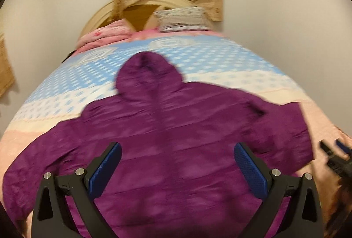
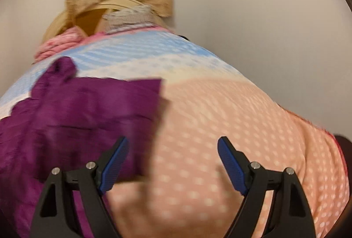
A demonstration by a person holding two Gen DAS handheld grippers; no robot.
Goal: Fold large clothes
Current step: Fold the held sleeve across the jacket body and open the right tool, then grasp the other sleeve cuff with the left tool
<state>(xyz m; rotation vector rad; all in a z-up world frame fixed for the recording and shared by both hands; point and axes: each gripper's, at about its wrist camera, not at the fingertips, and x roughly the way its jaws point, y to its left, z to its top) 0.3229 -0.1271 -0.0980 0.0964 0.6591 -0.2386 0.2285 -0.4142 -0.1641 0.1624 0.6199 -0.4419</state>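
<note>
Left wrist view shows the purple hooded jacket (image 1: 176, 139) spread flat on the bed (image 1: 88, 79), left gripper (image 1: 177, 154) and right gripper (image 2: 172, 147) both spread wide, holding nothing.

1. The purple quilted hooded jacket (image 1: 176, 128) runs off the left wrist view's edge at 6 and 8 o'clock, so its hem and one cuff are unseen.
2. In the right wrist view the jacket (image 2: 77, 110) is motion-blurred and cut off at 9 o'clock.
3. The black-and-blue right gripper (image 1: 336, 154) is smeared and clipped at 3 o'clock; its opening cannot be judged there.
</note>
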